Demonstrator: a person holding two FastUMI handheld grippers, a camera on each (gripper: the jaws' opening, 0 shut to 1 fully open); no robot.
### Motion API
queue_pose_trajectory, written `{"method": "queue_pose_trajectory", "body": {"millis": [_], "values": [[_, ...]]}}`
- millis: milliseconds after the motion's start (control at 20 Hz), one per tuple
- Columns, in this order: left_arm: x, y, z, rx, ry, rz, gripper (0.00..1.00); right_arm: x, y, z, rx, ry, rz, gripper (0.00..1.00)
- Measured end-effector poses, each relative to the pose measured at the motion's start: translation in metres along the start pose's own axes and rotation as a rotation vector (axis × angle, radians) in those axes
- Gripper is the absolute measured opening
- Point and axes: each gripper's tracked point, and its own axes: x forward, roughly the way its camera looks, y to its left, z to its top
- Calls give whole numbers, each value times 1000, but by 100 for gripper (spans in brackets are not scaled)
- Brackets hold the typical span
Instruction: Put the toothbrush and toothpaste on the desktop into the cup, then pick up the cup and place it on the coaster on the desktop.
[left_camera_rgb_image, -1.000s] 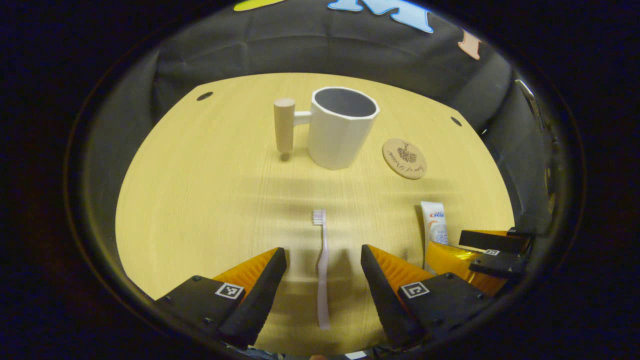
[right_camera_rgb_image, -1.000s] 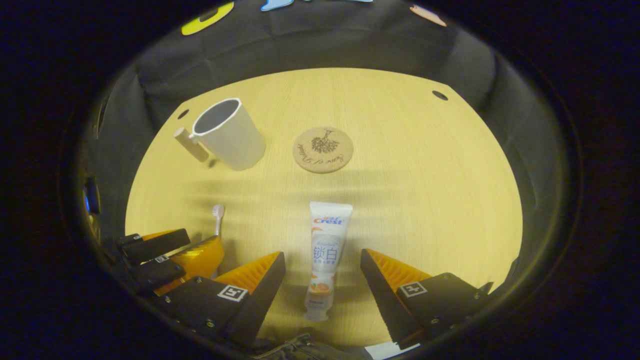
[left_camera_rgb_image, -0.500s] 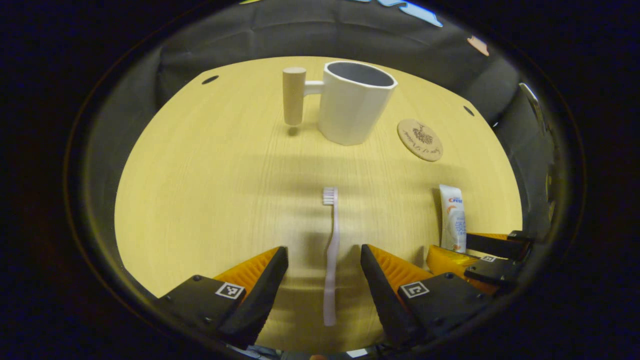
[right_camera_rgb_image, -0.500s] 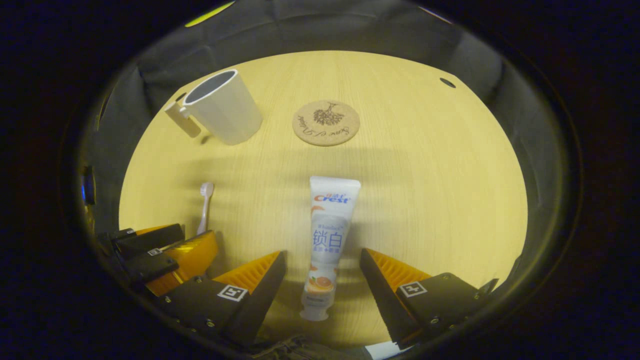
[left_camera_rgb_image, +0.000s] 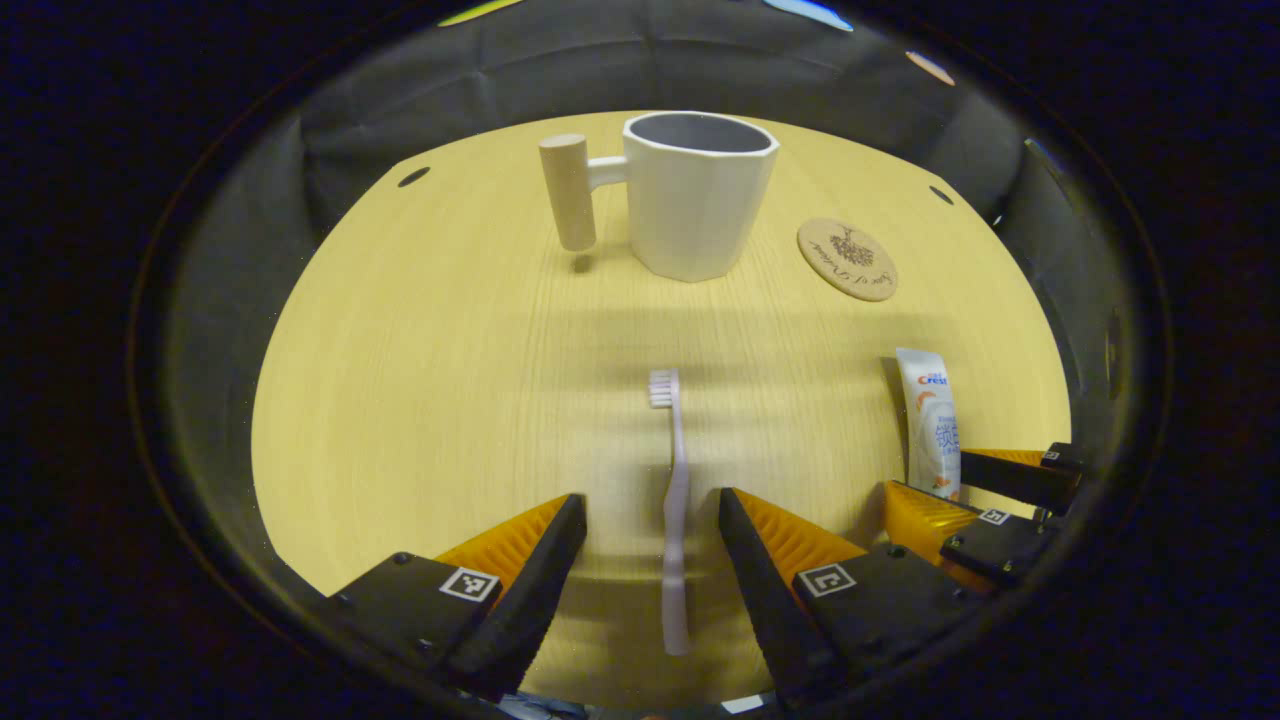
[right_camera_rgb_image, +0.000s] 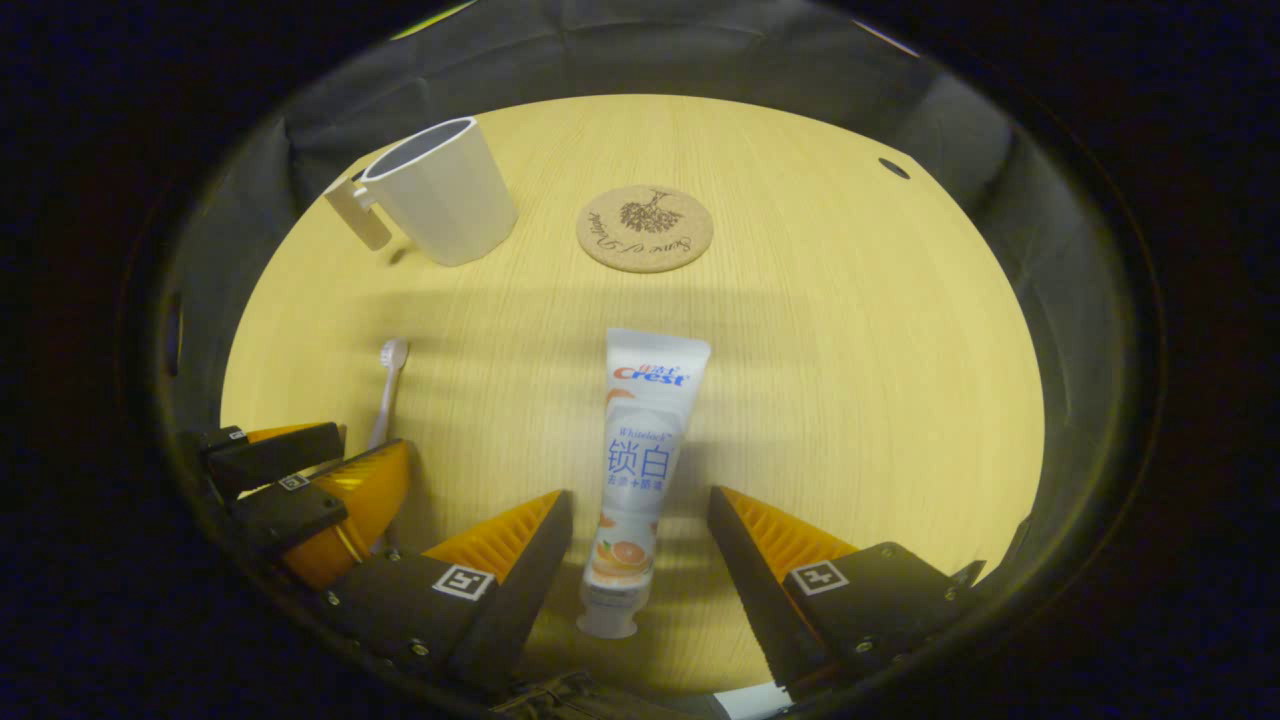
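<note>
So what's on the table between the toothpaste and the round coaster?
Nothing. In the right gripper view the stretch of table between the toothpaste and the coaster is bare wood, crossed by faint shadows.

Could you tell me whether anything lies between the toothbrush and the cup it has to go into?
Nothing visible does. In the left gripper view, bare desktop runs from the toothbrush to the cup; the coaster and toothpaste lie off to the side.

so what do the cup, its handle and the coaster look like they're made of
Cup: smooth, matte white, faceted walls, likely plastic, possibly ceramic. Its handle: a pale tan peg with a dull finish, which looks like wood. Coaster: speckled brown disc with a dark printed sprig, most likely cork. All stand on the desktop, a light wood-grain surface, possibly laminate.
</note>
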Motion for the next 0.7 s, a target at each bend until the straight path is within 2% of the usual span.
{"method": "queue_pose_trajectory", "body": {"millis": [100, 150, 200, 250, 300, 400, 450, 500, 550, 600, 650, 700], "values": [[0, 0, 0, -10, -1, 3, 99, 1, 0, 0, -1, -1, 1, 91], [0, 1, -1, -13, -2, 4, 94, 0, 0, 0, -1, -1, -2, 91], [0, 0, 0, -14, -2, 8, 94, 0, 0, -1, -1, 0, -3, 84], [0, 0, 0, -14, -2, 8, 99, 0, 0, -1, -5, 2, -2, 80], [-1, 0, 0, -8, -3, 7, 94, -1, 1, 0, -12, 3, 2, 80], [0, -2, 2, 0, -4, 4, 68, 1, 2, -1, -26, 7, 5, 55], [0, -2, 1, 7, 0, 5, 62, 0, 2, -1, -36, 16, 8, 52], [0, -3, 1, 12, 9, 5, 62, -7, 4, 0, -36, 25, 28, 55], [1, -4, 2, 17, -4, 7, 62, -6, 6, -3, -12, 34, 21, 41], [3, -5, 4, 7, 3, 4, 39, 1, 6, -3, -21, 43, 20, 26], [1, -4, 2, 15, 2, 7, 15, -1, 5, -2, -42, 49, 20, 26], [0, -4, 2, 28, 11, 9, 15, -3, 6, -1, -42, 39, 24, 27]]}}
